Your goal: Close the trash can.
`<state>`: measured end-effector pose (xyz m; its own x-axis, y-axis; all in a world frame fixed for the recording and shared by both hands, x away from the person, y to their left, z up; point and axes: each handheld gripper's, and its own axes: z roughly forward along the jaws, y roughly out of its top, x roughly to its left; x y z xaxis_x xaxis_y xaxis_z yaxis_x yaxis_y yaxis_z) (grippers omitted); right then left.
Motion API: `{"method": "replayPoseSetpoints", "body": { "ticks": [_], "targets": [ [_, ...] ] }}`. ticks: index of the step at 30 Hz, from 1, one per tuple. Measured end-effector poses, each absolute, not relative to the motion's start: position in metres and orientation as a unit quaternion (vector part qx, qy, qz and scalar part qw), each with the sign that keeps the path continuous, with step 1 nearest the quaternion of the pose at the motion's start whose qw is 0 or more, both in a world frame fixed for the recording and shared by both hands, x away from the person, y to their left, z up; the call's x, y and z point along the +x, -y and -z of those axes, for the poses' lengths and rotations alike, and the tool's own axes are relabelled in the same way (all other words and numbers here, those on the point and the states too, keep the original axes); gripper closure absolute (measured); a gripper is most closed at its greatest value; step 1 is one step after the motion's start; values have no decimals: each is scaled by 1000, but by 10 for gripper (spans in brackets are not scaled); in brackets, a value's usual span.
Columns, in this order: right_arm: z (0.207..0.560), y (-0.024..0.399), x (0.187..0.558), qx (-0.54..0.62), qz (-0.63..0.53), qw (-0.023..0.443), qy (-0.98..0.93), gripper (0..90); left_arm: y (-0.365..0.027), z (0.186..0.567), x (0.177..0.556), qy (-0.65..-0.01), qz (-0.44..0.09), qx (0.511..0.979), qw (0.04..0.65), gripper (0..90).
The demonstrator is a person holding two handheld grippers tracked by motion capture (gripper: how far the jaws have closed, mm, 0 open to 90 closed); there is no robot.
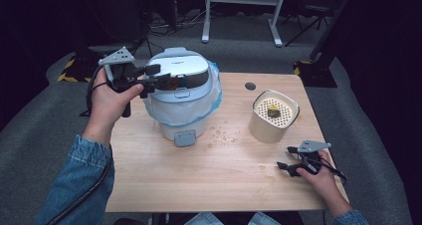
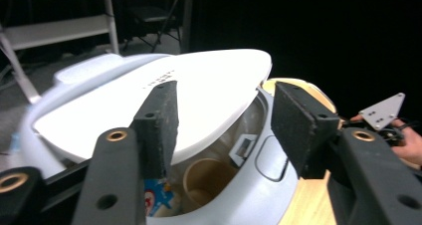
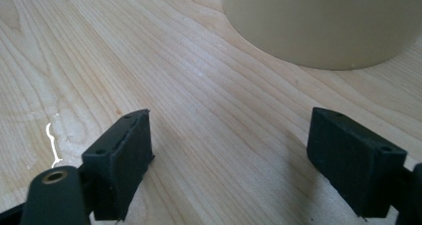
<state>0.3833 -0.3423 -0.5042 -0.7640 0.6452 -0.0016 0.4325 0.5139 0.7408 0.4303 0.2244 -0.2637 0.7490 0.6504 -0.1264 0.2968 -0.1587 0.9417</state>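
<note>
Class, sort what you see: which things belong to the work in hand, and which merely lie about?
In the job: left gripper, jaws at the bin lid; white bin with bag.
Lying about: cream perforated container, crumbs, right gripper resting open on the table.

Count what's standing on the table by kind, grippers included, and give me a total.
Bins: 1
Beige perforated-top containers: 1
Grippers: 2, left and right
Total: 4
</note>
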Motion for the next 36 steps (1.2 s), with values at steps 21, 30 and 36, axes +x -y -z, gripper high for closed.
{"method": "replayPoseSetpoints", "body": {
  "ticks": [21,30,36],
  "targets": [
    [504,342,384,312,-381,139,-859,180,-185,278,444,-343,-137,779,507,859],
    [504,342,384,312,-381,139,-859,180,-179,282,445,-340,-125,773,520,900],
    [504,342,384,312,-381,139,-859,179,-177,283,446,-342,-138,771,519,900]
  ]
}}
